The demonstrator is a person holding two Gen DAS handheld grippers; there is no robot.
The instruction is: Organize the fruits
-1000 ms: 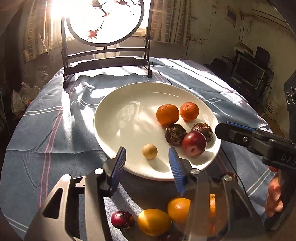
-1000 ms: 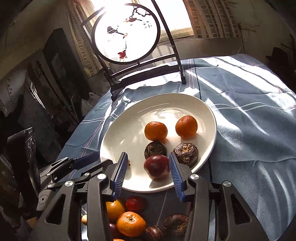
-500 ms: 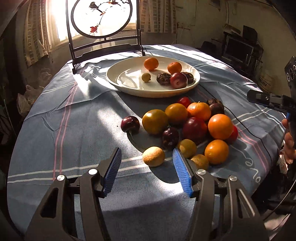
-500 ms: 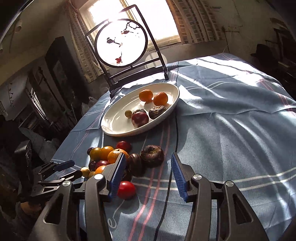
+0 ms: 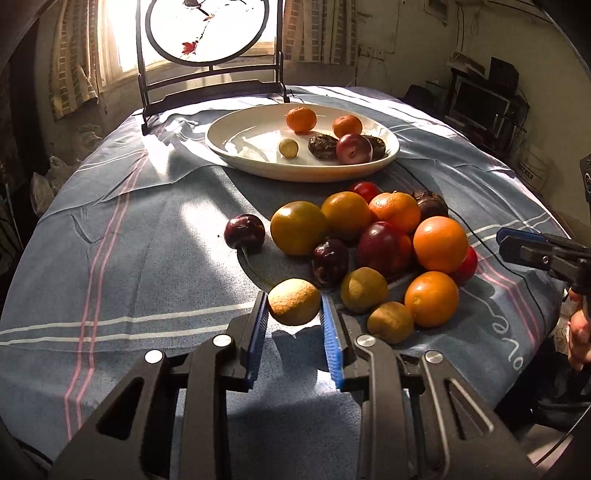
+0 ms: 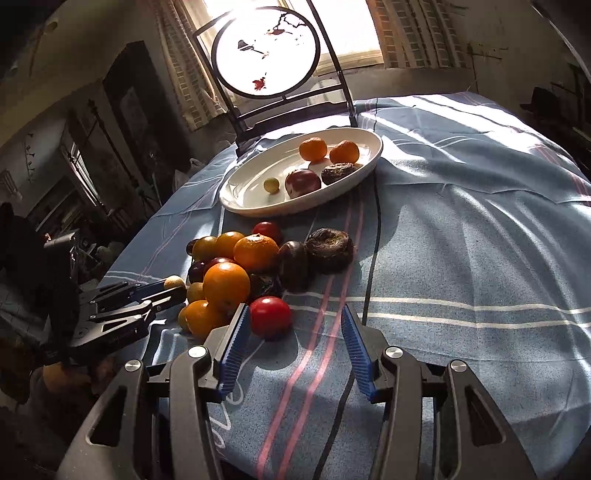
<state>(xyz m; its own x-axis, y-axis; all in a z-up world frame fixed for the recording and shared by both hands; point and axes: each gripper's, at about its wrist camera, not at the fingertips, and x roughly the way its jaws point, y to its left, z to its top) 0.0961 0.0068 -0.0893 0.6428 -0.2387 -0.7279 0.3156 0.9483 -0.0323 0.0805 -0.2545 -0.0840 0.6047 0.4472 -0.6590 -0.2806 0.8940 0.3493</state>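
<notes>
A pile of loose fruit (image 5: pixel 384 236) lies on the blue cloth: oranges, plums, dark passion fruits and small tan fruits. A white oval plate (image 5: pixel 258 166) behind it holds several fruits. My left gripper (image 5: pixel 295 314) is shut on a small tan fruit (image 5: pixel 293 301) at the pile's near edge; it also shows in the right wrist view (image 6: pixel 173 283). My right gripper (image 6: pixel 291 332) is open, and its left finger stands beside a red round fruit (image 6: pixel 270 315) on the cloth. The right gripper also shows at the right of the left wrist view (image 5: pixel 532 251).
A dark stand with a round painted screen (image 5: pixel 207 29) stands at the table's far edge. A black cable (image 6: pixel 373 236) runs across the cloth past the plate. Furniture and a screen (image 5: pixel 476 103) stand at the far right of the room.
Both grippers drew back from the plate to the loose pile. The left gripper's fingers closed onto the small tan fruit. The right gripper moved closer to the red fruit and stays open.
</notes>
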